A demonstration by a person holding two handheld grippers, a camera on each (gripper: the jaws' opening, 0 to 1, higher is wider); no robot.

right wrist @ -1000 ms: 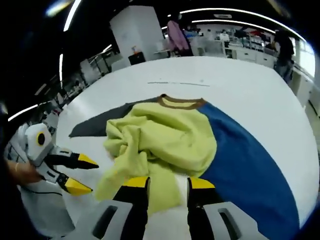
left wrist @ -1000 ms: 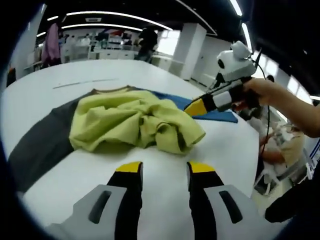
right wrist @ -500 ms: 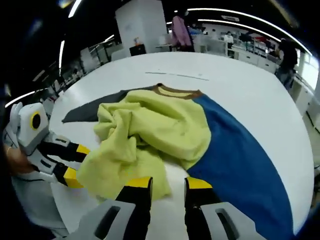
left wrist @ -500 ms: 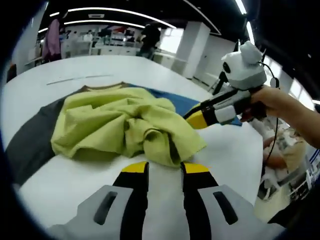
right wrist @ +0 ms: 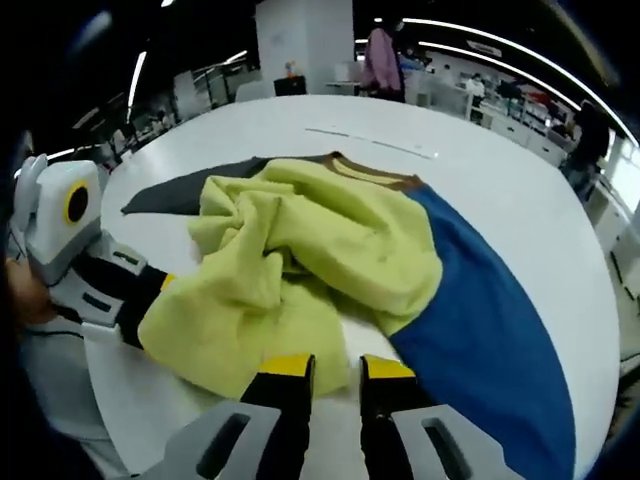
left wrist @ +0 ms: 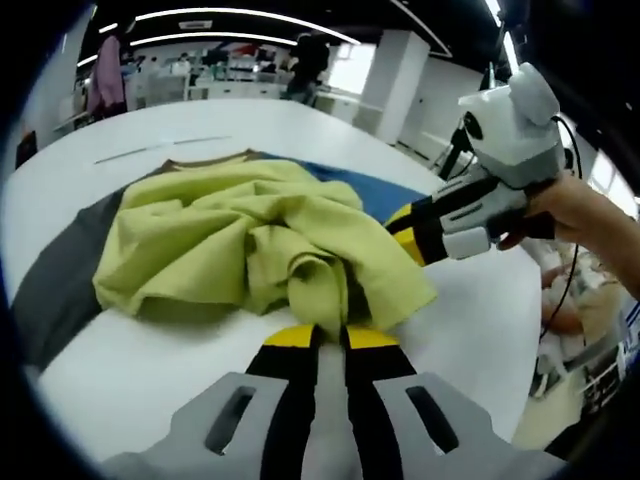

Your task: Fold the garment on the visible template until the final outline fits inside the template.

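A crumpled yellow-green garment (left wrist: 250,245) lies heaped on a white round table (left wrist: 150,390), over a two-tone template (right wrist: 480,300) that is blue on one side and dark grey on the other. Folding has barely begun, by the look of it: the cloth is bunched in loose ridges, not flat, with no clean crease showing, and its near edge spills past the template onto bare table. Spreading and every fold appear to remain.

The left gripper (left wrist: 318,338) sits at the garment's near hem, jaws almost together with a fold of cloth at their tips; whether it truly pinches the fabric cannot be told. The right gripper (right wrist: 323,366), jaws narrowly parted, rests just beside the heap's edge in its own view; in the left gripper view it reaches in against the cloth, held by a hand (left wrist: 570,205).

Beyond the table stretches a large bright hall with ceiling strip lights (left wrist: 240,14), a white pillar (right wrist: 303,30), benches and several people standing in the distance.
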